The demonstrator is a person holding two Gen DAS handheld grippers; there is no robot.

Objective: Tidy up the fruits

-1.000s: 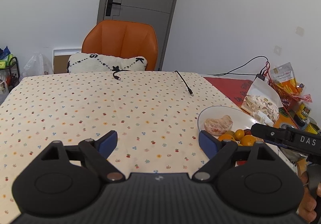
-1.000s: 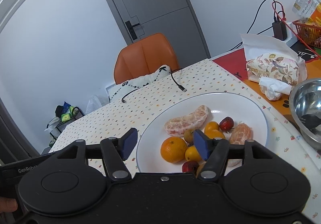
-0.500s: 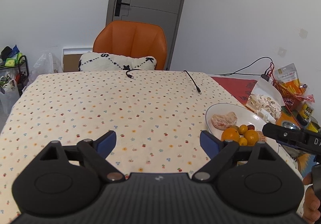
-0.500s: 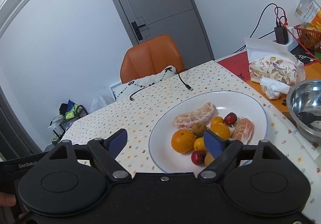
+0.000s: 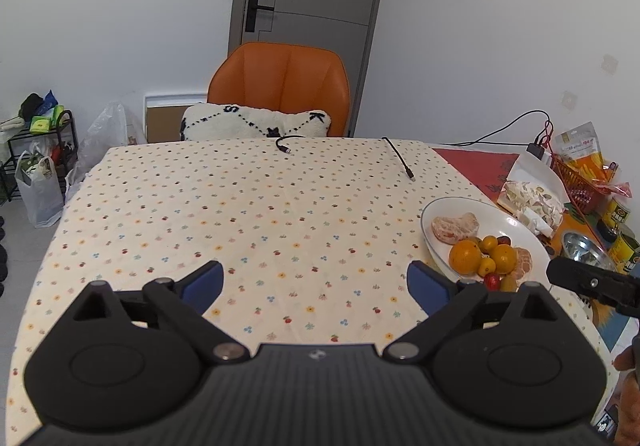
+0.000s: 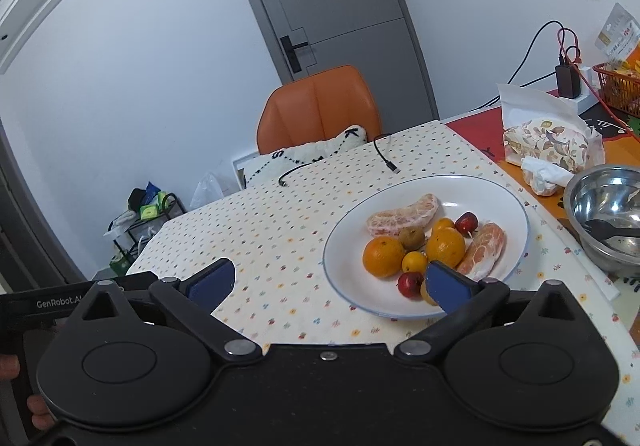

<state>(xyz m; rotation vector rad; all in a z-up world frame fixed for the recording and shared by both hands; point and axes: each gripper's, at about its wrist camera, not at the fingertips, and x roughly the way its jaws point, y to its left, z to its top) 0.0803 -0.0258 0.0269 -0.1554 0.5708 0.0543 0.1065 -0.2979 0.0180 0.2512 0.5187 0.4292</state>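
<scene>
- The left gripper is released, its blue pads wide apart over the flowered tablecloth at the lower centre of the frame, holding nothing.
- The right gripper is also released and empty; its right pad is in front of the near rim of the white plate.
- The plate, at centre right, carries the fruits: a large orange, a peeled citrus segment, and small red fruits.
- A steel bowl stands at the right edge, beside the plate.
</scene>
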